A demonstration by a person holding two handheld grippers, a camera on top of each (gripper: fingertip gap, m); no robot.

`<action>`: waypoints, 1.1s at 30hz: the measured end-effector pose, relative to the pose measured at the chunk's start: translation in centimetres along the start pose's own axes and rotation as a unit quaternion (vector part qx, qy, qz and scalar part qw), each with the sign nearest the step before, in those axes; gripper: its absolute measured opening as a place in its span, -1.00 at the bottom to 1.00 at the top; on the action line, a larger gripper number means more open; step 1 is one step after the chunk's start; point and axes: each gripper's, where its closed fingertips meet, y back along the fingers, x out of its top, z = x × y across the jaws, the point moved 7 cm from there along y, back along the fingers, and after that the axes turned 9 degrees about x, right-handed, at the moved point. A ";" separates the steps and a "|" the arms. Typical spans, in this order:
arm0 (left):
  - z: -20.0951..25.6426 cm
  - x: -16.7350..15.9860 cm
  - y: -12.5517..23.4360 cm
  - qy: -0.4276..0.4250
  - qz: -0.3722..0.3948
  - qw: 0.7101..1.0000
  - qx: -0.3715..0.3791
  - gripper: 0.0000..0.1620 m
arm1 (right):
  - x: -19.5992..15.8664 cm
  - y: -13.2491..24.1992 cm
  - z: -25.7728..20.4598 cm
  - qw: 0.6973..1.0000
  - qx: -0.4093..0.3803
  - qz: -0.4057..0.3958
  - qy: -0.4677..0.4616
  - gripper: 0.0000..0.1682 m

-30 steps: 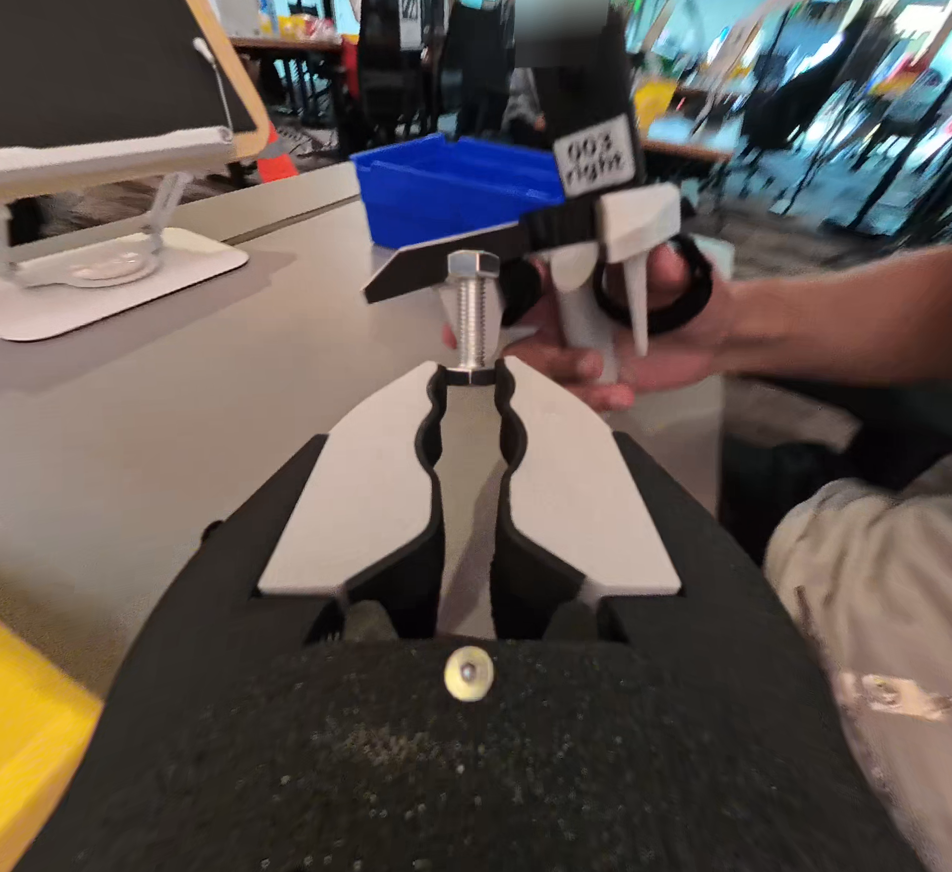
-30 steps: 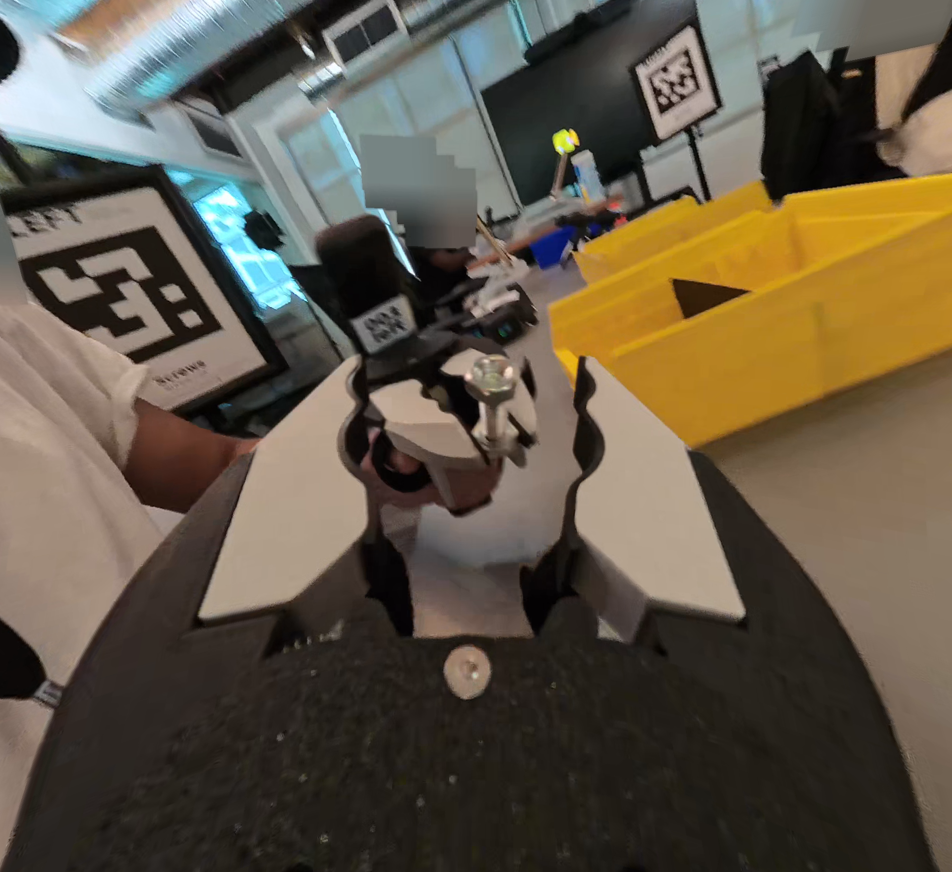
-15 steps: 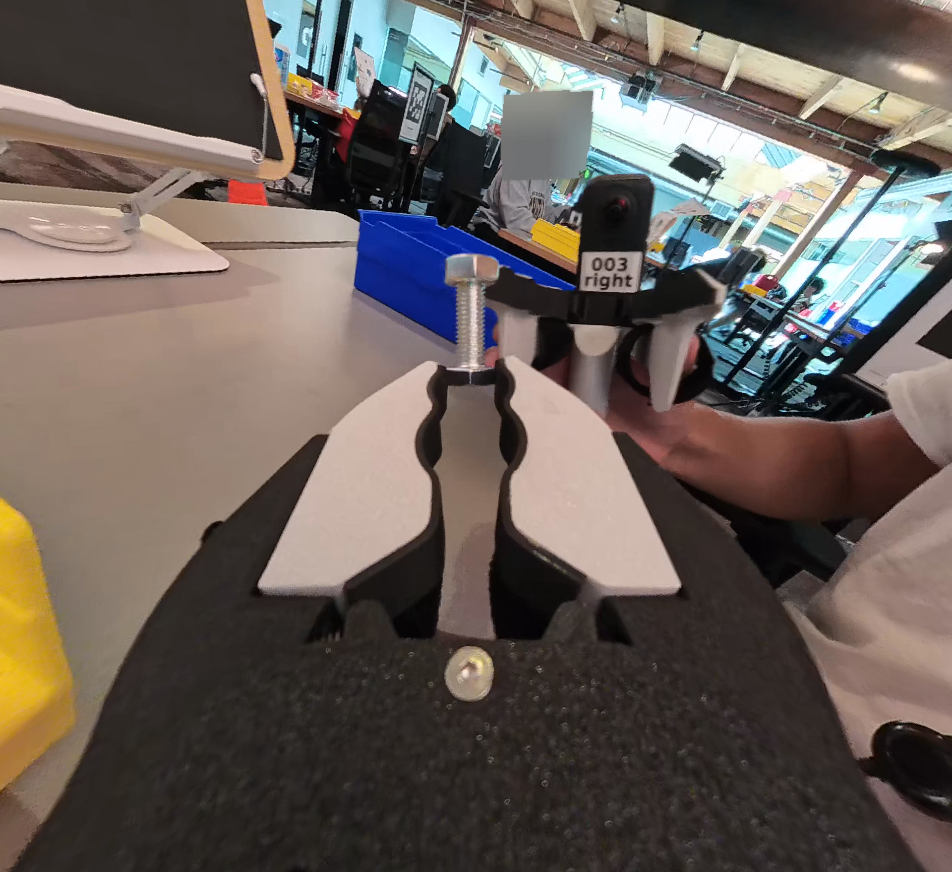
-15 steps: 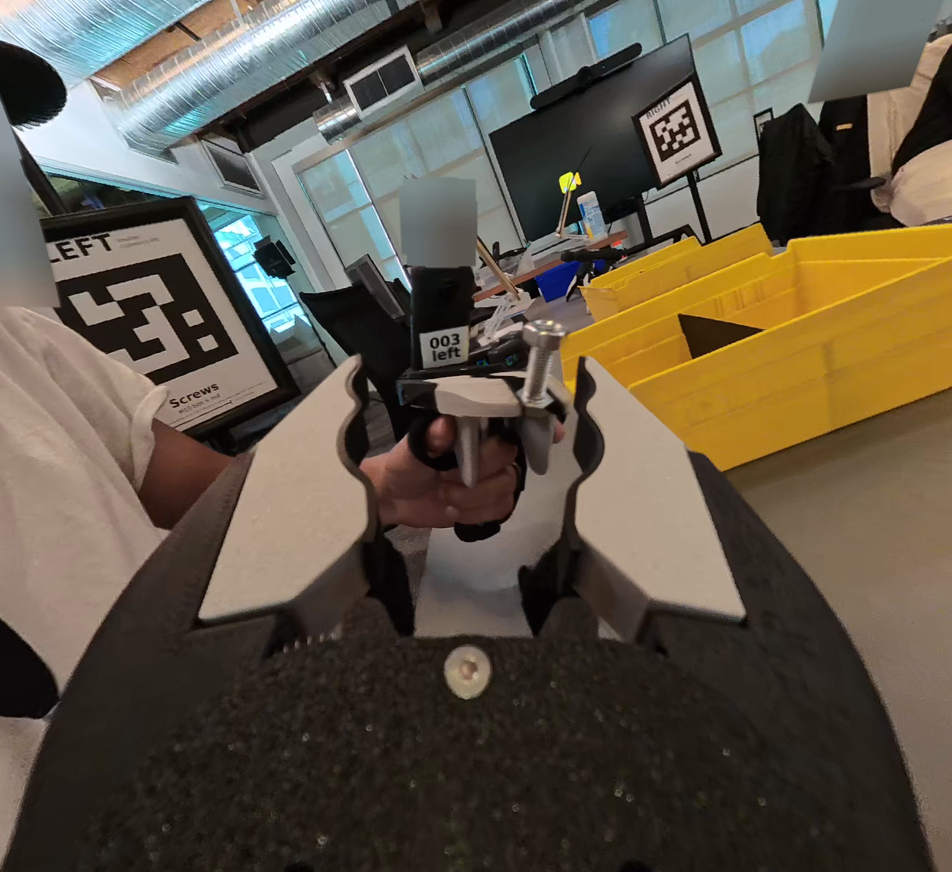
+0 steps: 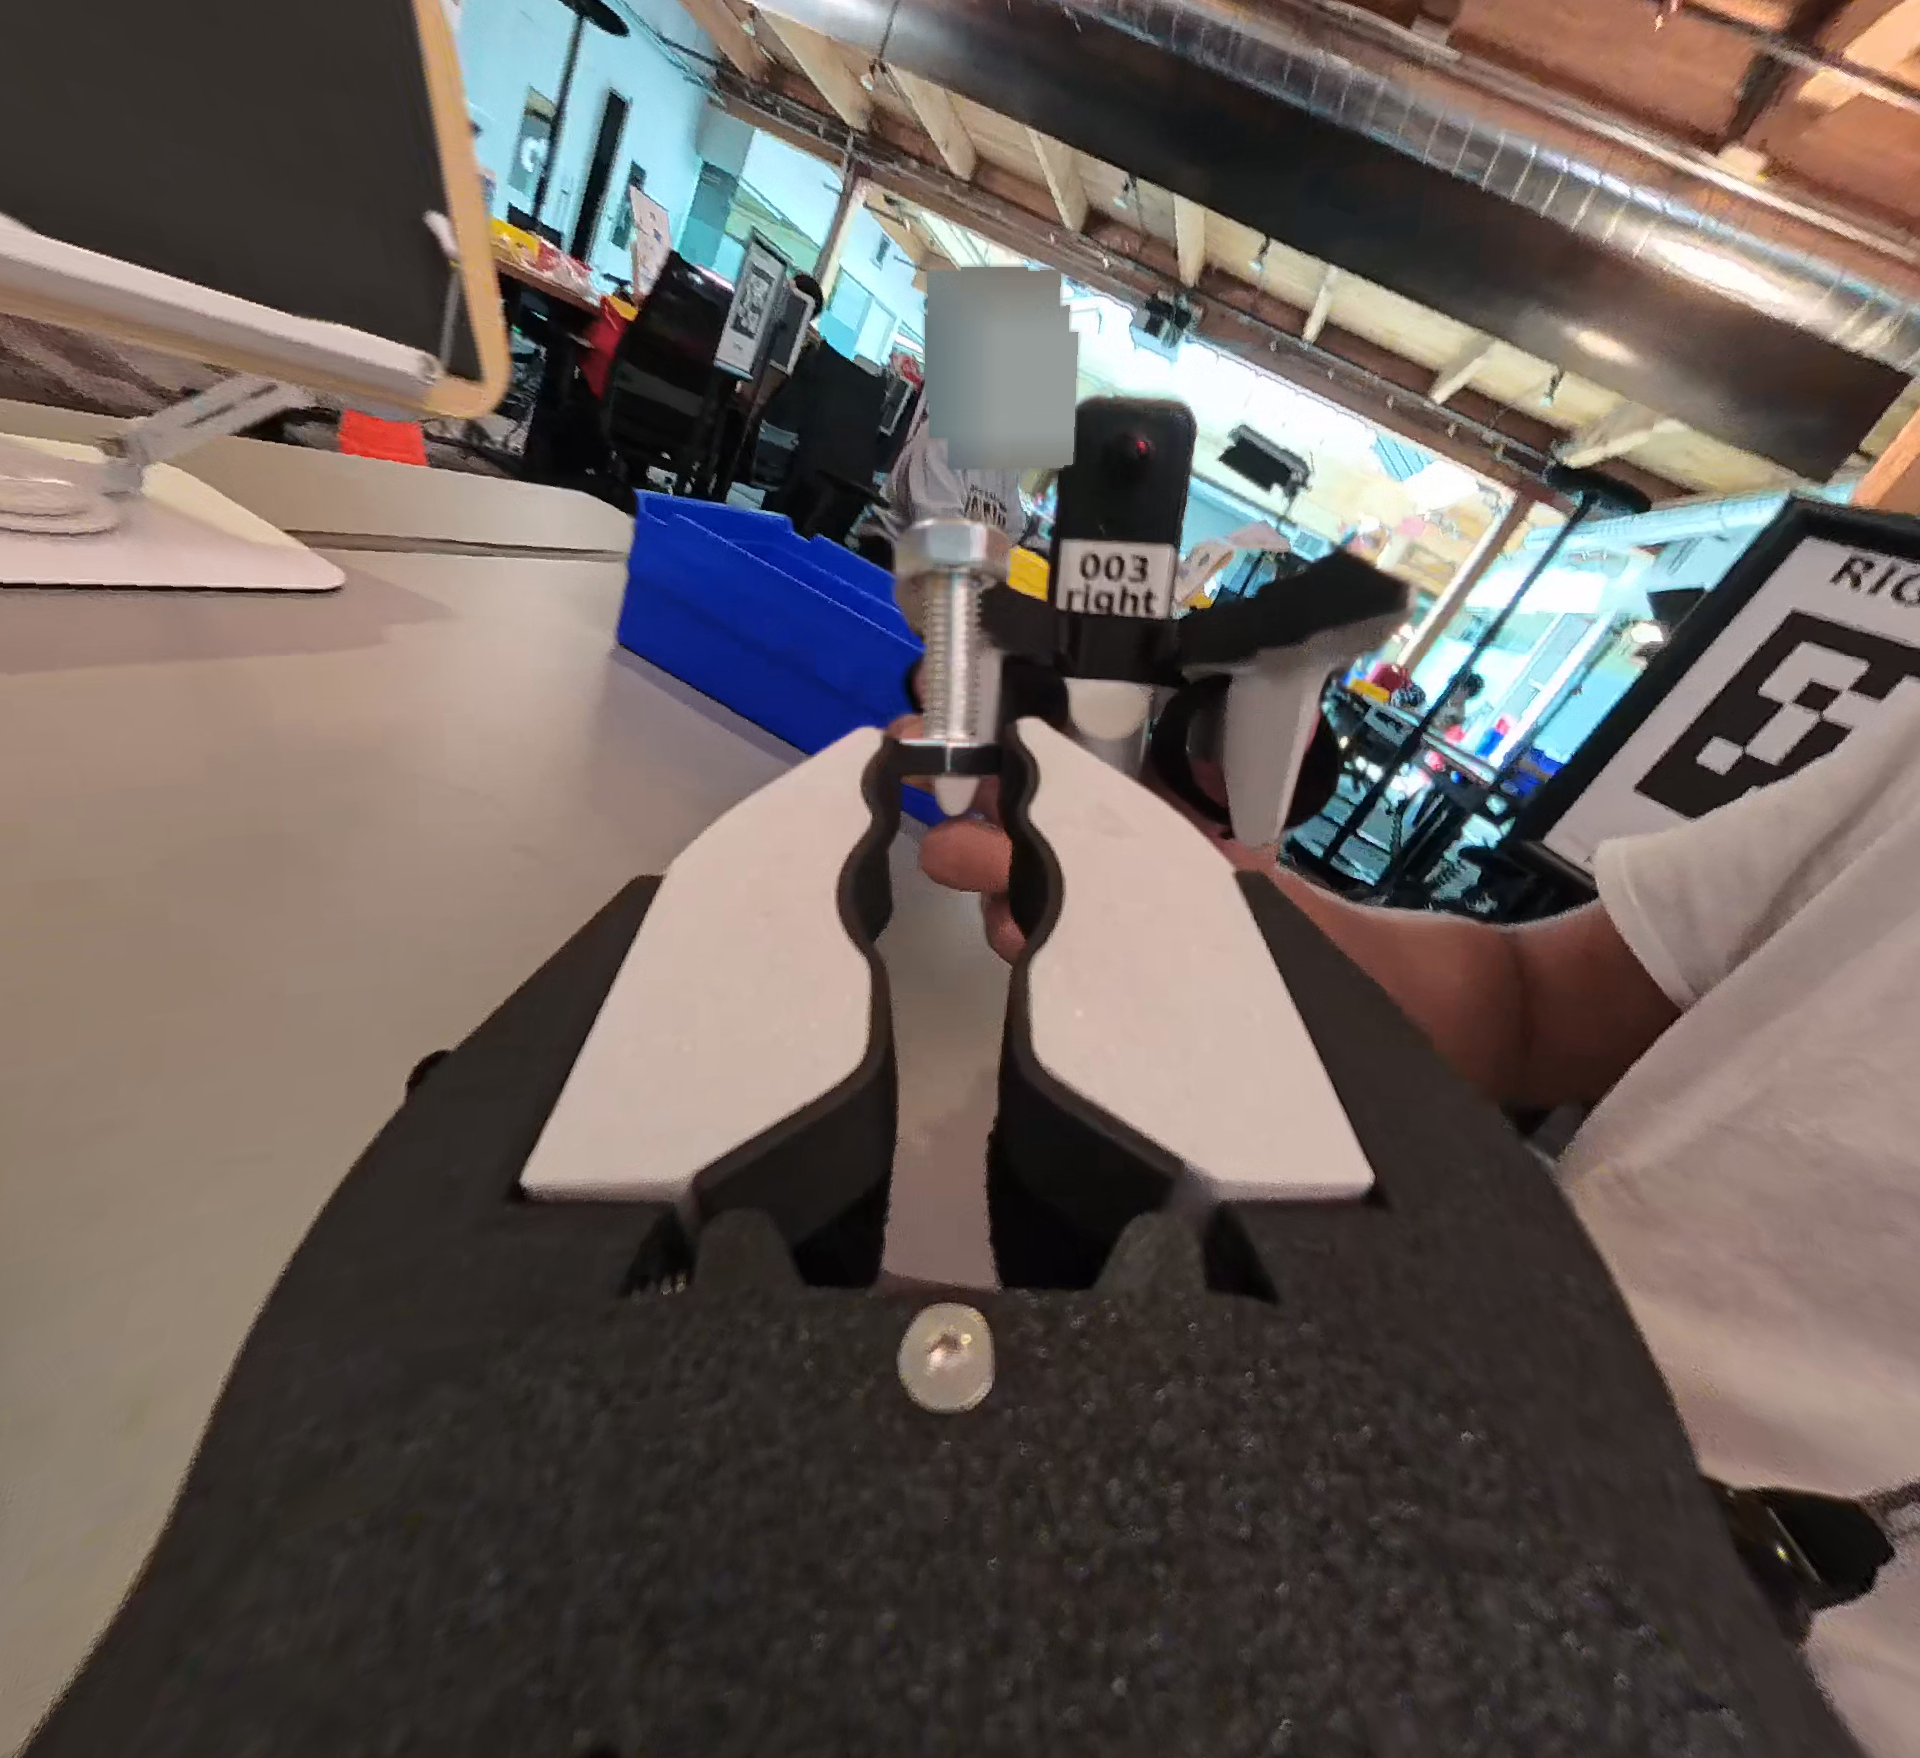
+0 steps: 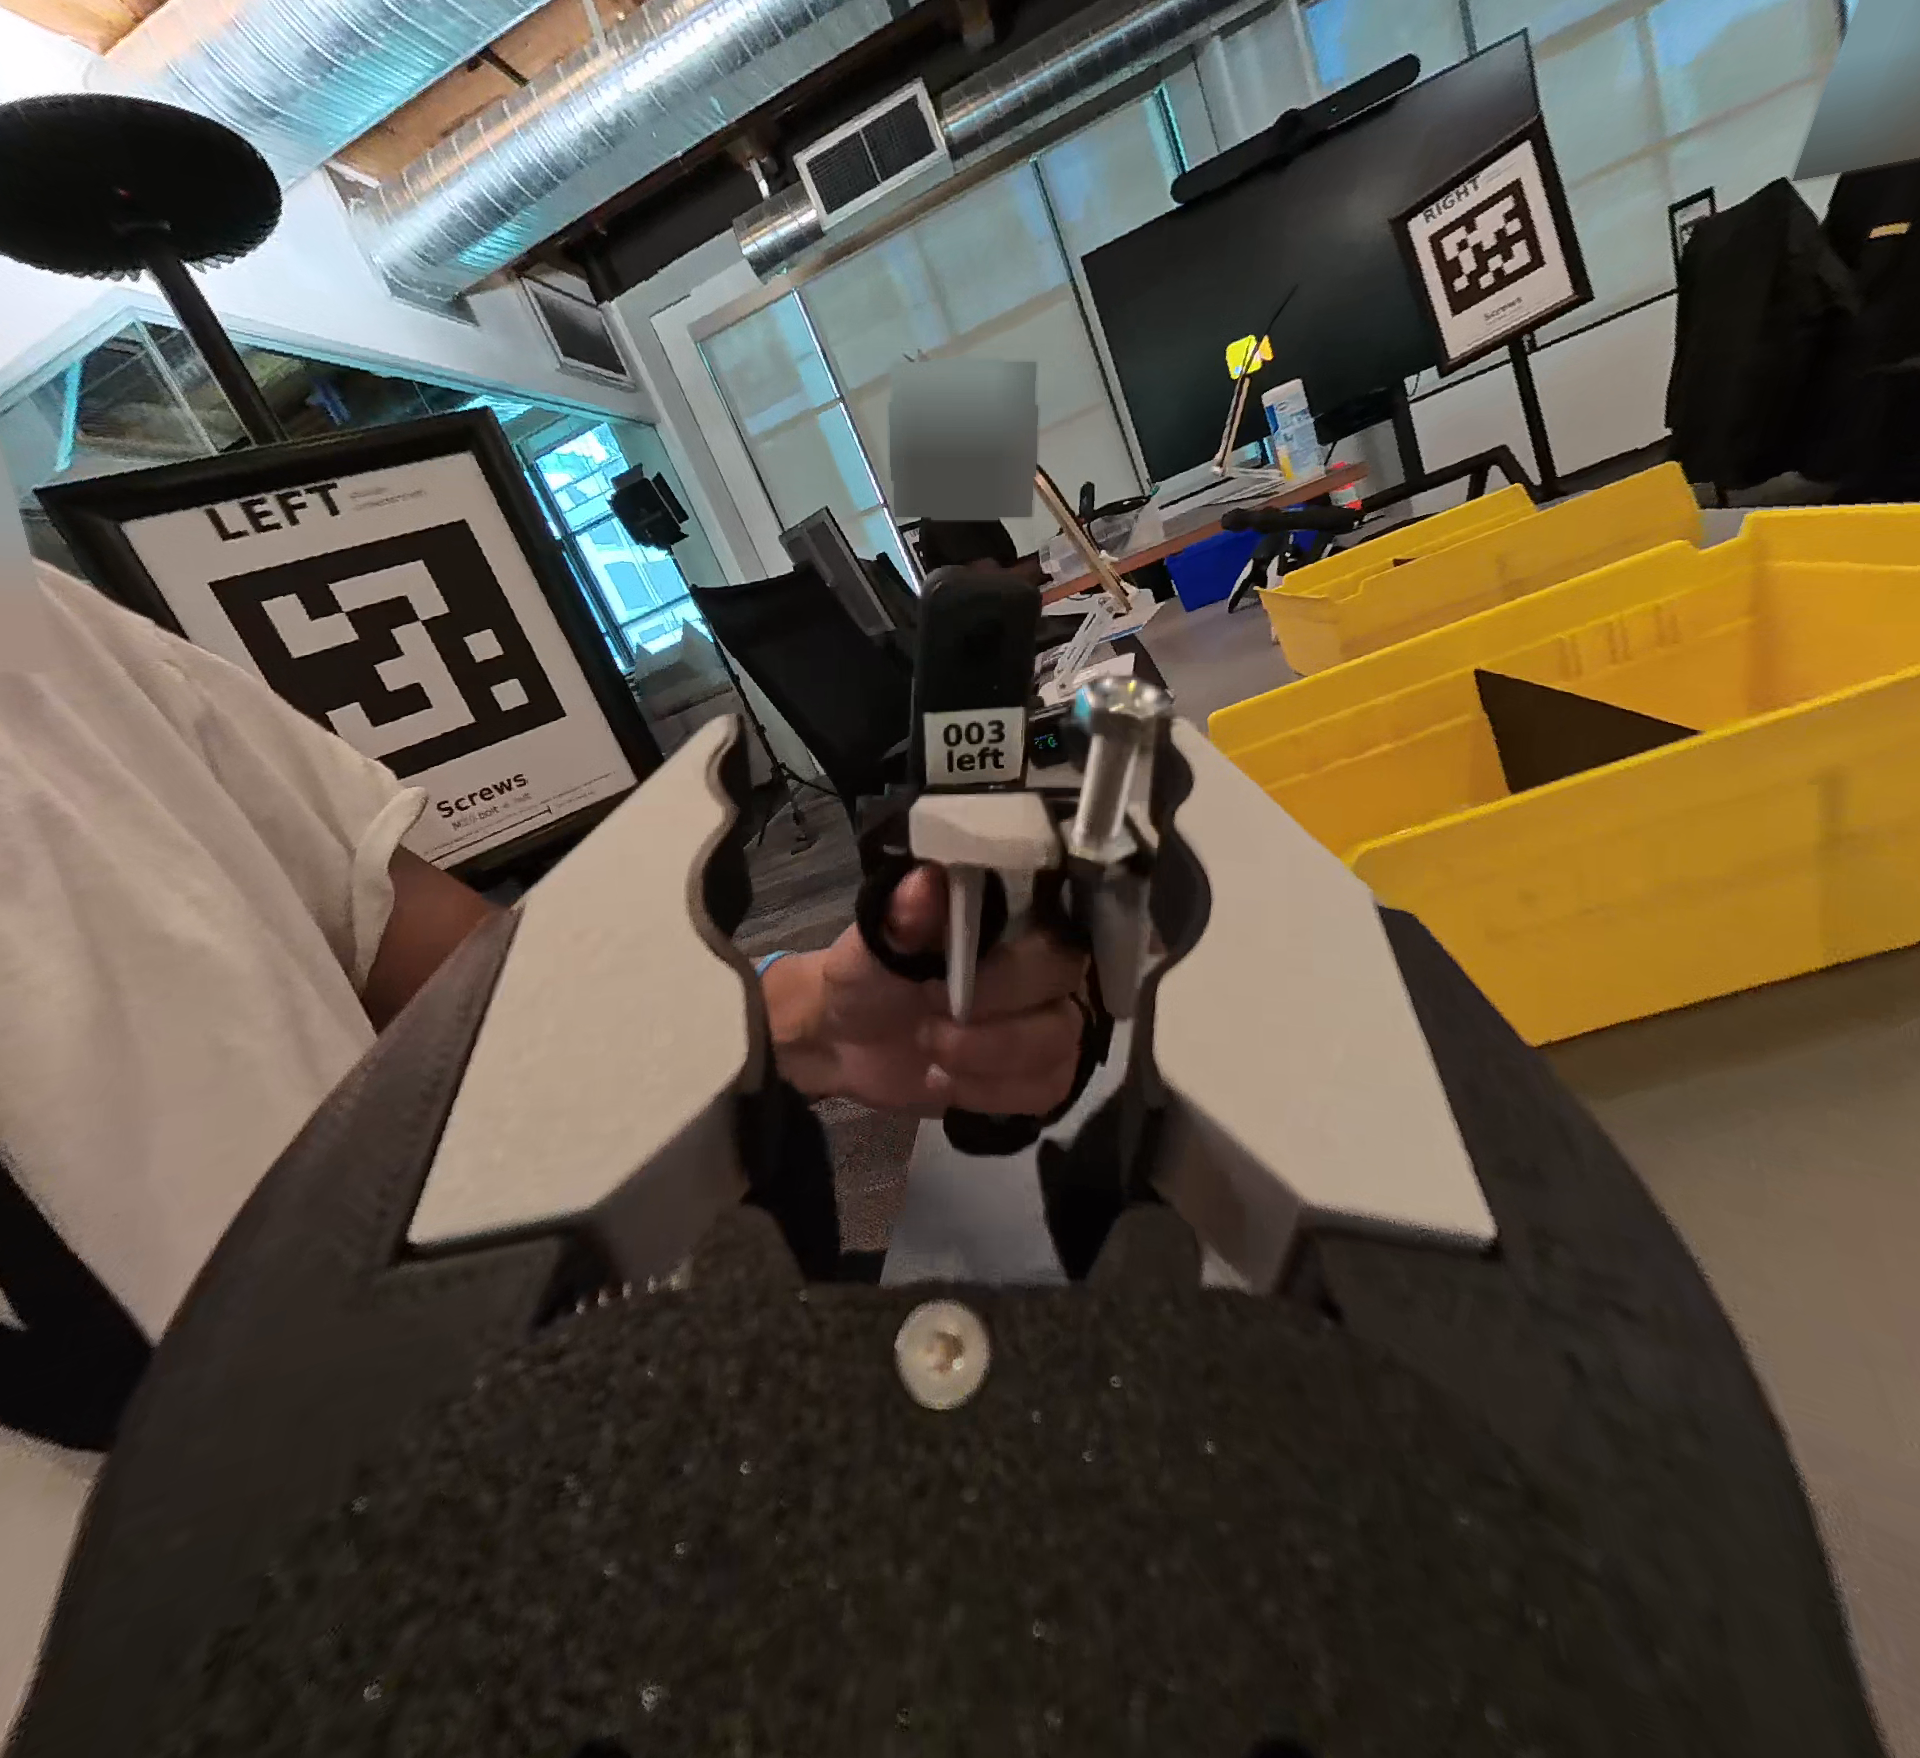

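My left gripper point(image 5: 951, 758) is shut on the lower end of a silver hex-head bolt point(image 5: 954, 643), which stands upright between its tips. The same bolt point(image 6: 1107, 768) shows in the right wrist view, held by the left gripper there. My right gripper point(image 6: 951, 763) is open and empty, its fingers spread wide on either side of the left gripper and the bolt, with the bolt close to the inner side of its right finger point(image 6: 1288, 960). In the left wrist view the right gripper point(image 5: 1122, 669) faces me just behind the bolt, open.
A blue bin point(image 5: 758, 617) sits on the grey table point(image 5: 260, 825) behind the bolt. Yellow bins point(image 6: 1610, 773) stand to the right in the right wrist view. A white stand point(image 5: 125, 524) with a dark board is at far left. A person's arm point(image 5: 1455, 981) and white shirt are on the right. The tips of one gripper are about 4 cm away from the tips of the other.
Both grippers have tilted upward and drawn closer together. The bolt now lies between the right gripper's spread fingers, nearer its right finger. The left gripper's hold is unchanged.
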 end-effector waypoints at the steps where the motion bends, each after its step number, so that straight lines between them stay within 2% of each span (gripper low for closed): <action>1: -0.4 0.1 0.2 0.004 0.003 1.000 0.007 -0.78 | -0.1 0.4 0.1 1.000 -0.004 0.000 0.000 -0.11; 4: -1.0 0.2 0.3 0.005 0.003 1.000 0.016 -0.78 | -0.2 1.4 0.9 1.000 -0.027 0.013 0.000 -0.14; 7: -0.1 -0.5 -0.4 0.000 -0.013 1.000 -0.007 -0.78 | -0.6 0.8 1.8 0.999 -0.036 0.019 -0.011 -0.09; 13: 1.0 -1.3 -1.2 0.005 -0.025 0.999 -0.030 -0.78 | -1.0 -1.8 0.4 1.000 0.014 0.019 -0.003 -0.09; 15: 0.3 -0.9 -0.8 0.009 -0.017 1.000 -0.023 -0.78 | -1.1 -1.4 0.3 1.000 0.000 0.020 -0.004 0.02; 18: -1.0 0.0 0.2 0.034 0.011 0.999 0.000 -0.78 | -0.9 0.3 0.3 0.999 -0.002 0.035 -0.004 -0.11; 24: -1.7 0.0 0.1 0.049 0.013 0.999 0.006 -0.79 | -1.2 1.9 1.8 0.998 -0.041 0.045 -0.014 -0.08; 29: 0.7 -1.6 -1.7 0.039 -0.027 0.998 -0.046 -0.78 | -1.6 -0.3 2.0 0.998 -0.020 0.049 -0.035 0.00; 33: 0.1 -1.4 -1.6 0.051 -0.018 0.998 -0.039 -0.78 | -1.2 -1.0 0.6 0.999 -0.007 0.044 -0.008 0.02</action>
